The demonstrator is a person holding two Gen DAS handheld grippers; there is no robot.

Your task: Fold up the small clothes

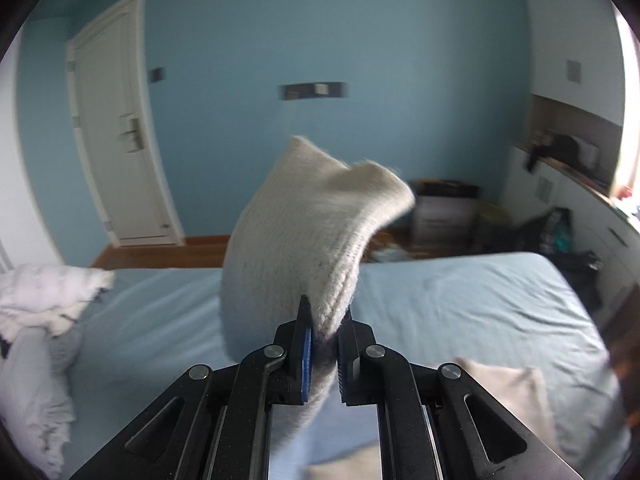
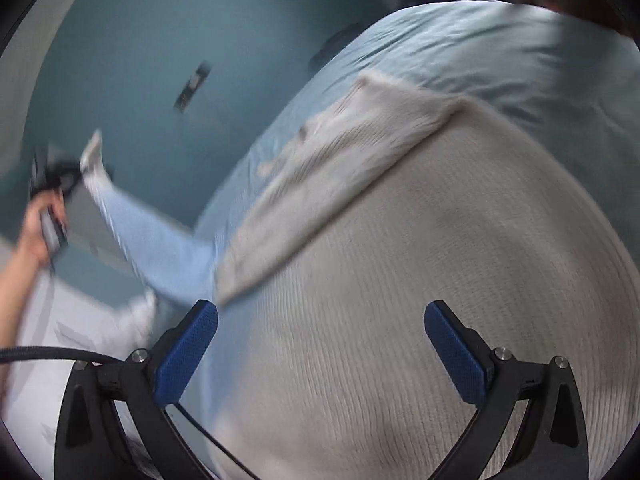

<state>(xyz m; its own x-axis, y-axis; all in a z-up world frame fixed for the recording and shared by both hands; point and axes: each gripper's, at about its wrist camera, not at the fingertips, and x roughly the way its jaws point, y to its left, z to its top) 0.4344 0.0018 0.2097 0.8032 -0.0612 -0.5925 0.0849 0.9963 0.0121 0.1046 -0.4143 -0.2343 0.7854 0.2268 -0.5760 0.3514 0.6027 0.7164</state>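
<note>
I take the bed [image 1: 460, 300] as my landmark: its pale blue sheet fills the lower half of the left wrist view, with a heap of white bedding [image 1: 44, 300] at its left side and the door [image 1: 120, 128] beyond it. The cream knit garment [image 2: 420, 272] lies spread on the bed right under my right gripper [image 2: 320, 340], its ribbed body running away from the jaws toward the far edge of the bed, with a folded flap [image 2: 340, 160] slanting across its upper left part. Off the bed's left side, one sleeve [image 2: 152, 236] stretches up and outward to my left gripper [image 1: 324, 320], so the sleeve's long axis points from the garment's body up to that raised hand [image 2: 38, 232]. The left jaws are pressed together on the sleeve cuff [image 1: 316, 220], which flops over above the fingertips. The right jaws stand spread wide and hold nothing, the cloth just below them. I judge the sleeve fold comes next, and the left hand is the one placed for it: carry the cuff back across the body on the bed.
</note>
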